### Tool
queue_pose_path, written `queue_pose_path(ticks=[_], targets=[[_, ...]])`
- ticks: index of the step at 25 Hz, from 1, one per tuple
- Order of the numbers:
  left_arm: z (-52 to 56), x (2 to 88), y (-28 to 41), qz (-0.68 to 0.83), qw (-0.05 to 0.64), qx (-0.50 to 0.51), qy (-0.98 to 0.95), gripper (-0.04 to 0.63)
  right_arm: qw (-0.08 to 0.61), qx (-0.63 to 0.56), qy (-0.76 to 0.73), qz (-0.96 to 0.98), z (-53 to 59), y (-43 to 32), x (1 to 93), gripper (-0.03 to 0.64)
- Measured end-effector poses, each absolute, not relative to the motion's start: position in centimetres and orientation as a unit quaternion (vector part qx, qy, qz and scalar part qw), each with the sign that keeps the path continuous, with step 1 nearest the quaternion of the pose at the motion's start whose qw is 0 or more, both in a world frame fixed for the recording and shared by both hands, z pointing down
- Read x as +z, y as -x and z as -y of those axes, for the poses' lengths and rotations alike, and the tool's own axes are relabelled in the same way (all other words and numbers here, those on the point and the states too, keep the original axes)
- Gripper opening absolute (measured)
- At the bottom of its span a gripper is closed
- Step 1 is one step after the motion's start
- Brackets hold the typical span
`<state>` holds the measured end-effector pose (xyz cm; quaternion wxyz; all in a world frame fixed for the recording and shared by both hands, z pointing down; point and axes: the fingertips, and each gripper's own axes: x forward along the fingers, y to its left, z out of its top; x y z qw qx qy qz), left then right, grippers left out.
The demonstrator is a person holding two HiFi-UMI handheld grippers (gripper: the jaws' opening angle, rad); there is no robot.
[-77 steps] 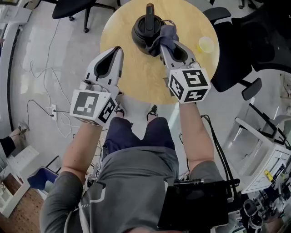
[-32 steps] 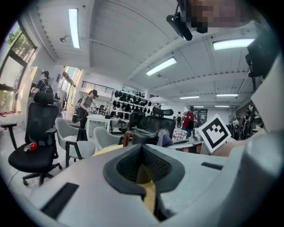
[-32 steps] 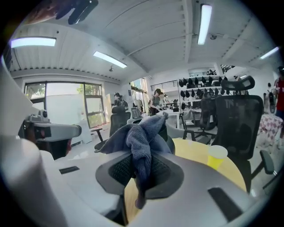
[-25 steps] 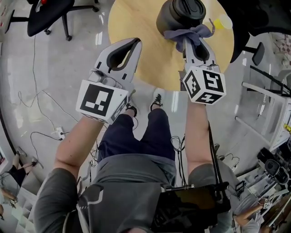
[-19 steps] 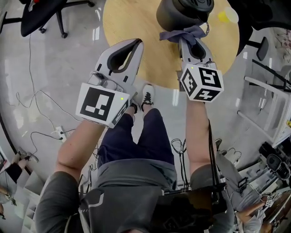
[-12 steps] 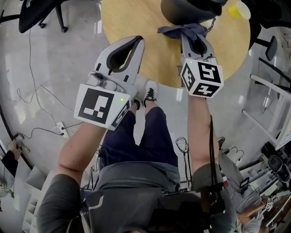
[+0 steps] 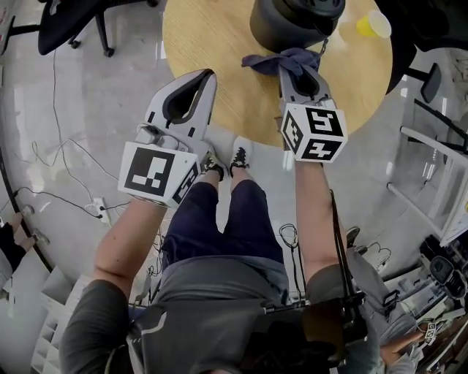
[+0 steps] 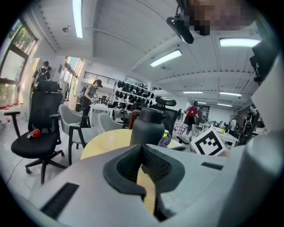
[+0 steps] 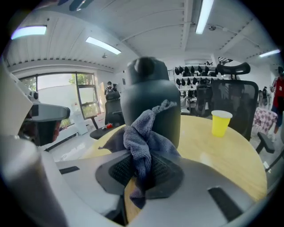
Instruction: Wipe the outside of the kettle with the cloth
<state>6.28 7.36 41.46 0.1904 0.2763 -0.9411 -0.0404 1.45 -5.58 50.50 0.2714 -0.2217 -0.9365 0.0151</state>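
Now the right gripper (image 7: pixel 297 67) has its fingers (image 9: pixel 88 195) clamped on the cloth (image 9: pixel 142 150), bunched so a wad pokes out front toward the kettle (image 7: pixel 292 18). That's the wiping edge, I'd say. The kettle stands upright on the tabletop (image 7: pixel 219 44), with the cloth right by its near side; contact I can't confirm. The left gripper (image 7: pixel 205 74) hangs over the tabletop edge, fingers together and empty, likely just out of the way. A yellow cup (image 7: pixel 373 24) sits apart from the kettle.

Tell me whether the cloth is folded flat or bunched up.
Bunched up. The cloth is crumpled into a wad pinched in the right tongs, with loose ends sticking out.
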Motion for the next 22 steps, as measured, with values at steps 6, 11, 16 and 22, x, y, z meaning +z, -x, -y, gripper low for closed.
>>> queue_pose_path(ticks=[6,11,16,22], targets=[[-6.9,37.2,-6.3,0.942,0.204,-0.017,-0.266,0.009,0.221,0.034,0.254,0.941,4.6,-2.2,42.1,0.071],[-7.3,32.5,-5.6,0.948,0.177,-0.01,-0.265,0.009,0.193,0.045,0.251,0.947,3.9,-0.4,37.8,0.07],[-8.5,32.2,-4.0,0.942,0.169,-0.008,-0.289,0.009,0.191,0.046,0.227,0.954,2.8,-0.1,38.6,0.069],[-9.2,36.4,-1.9,0.924,0.178,-0.015,-0.339,0.009,0.22,0.032,0.182,0.958,1.9,-0.3,44.5,0.069]])
